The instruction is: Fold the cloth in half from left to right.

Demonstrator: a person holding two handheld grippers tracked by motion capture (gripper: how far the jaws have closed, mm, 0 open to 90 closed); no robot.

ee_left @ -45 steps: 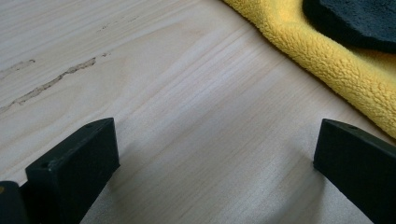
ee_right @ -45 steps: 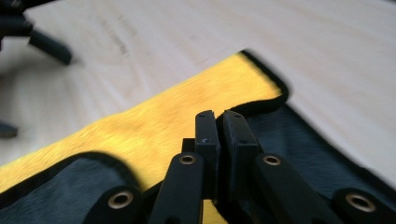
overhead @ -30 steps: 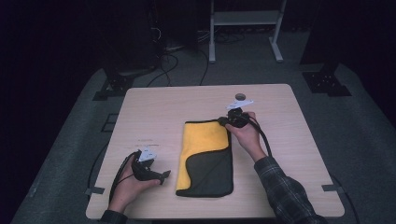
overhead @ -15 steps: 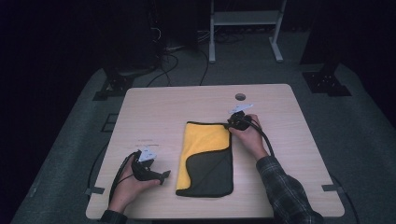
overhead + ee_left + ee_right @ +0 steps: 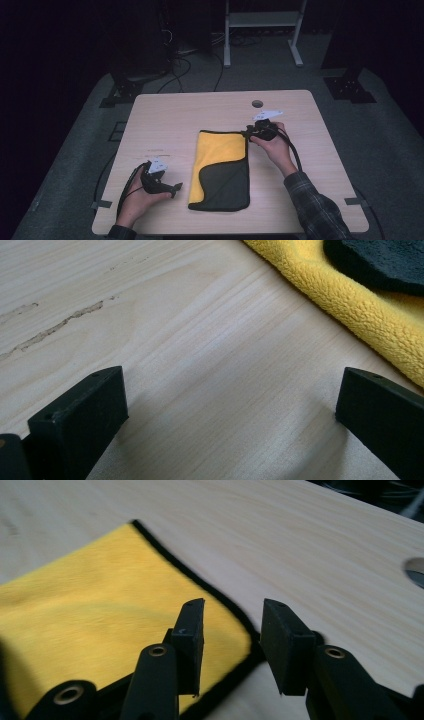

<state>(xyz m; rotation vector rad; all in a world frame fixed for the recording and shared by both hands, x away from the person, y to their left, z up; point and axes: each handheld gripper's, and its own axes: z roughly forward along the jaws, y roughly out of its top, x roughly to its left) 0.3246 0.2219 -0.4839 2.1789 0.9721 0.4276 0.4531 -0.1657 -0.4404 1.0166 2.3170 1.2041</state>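
At lower left of the high view, left gripper [image 5: 172, 188] rests on the bench [image 5: 165, 120], fingers wide, beside the yellow-and-black cloth [image 5: 220, 170] mid-frame. Farther up, right gripper [image 5: 248, 134] fingers part-open, straddling the black-trimmed upper-right corner; judged: lower, pinch hem only.

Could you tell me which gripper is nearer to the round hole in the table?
The right gripper, at the cloth's far right corner just before the hole. The left gripper sits by the near-left edge.
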